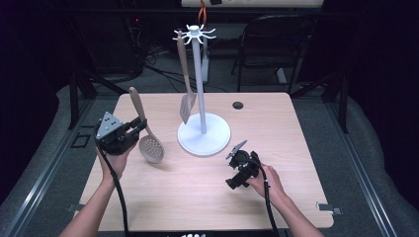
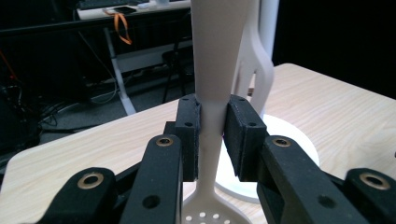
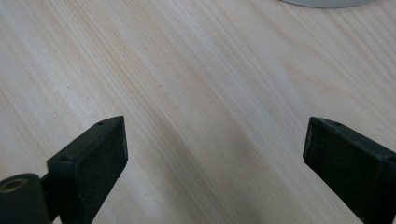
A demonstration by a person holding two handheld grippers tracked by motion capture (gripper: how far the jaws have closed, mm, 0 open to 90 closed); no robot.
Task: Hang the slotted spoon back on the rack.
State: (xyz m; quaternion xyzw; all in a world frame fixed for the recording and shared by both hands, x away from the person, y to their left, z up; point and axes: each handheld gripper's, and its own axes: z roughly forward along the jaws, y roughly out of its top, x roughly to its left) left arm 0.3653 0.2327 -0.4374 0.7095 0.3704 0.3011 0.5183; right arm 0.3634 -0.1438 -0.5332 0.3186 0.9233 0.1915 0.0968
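Beige and perforated, the skimmer spoon (image 1: 149, 146) hangs bowl-down above the left part of the wooden table (image 1: 163, 197), its handle clamped in our left gripper (image 1: 134, 129), whose pads (image 2: 189, 135) press it from both sides. Just right stands the white rack (image 1: 203, 133) with a slotted spatula (image 1: 187, 106) hung on it. Our right gripper (image 1: 237, 153) rests released, jaws wide over bare wood
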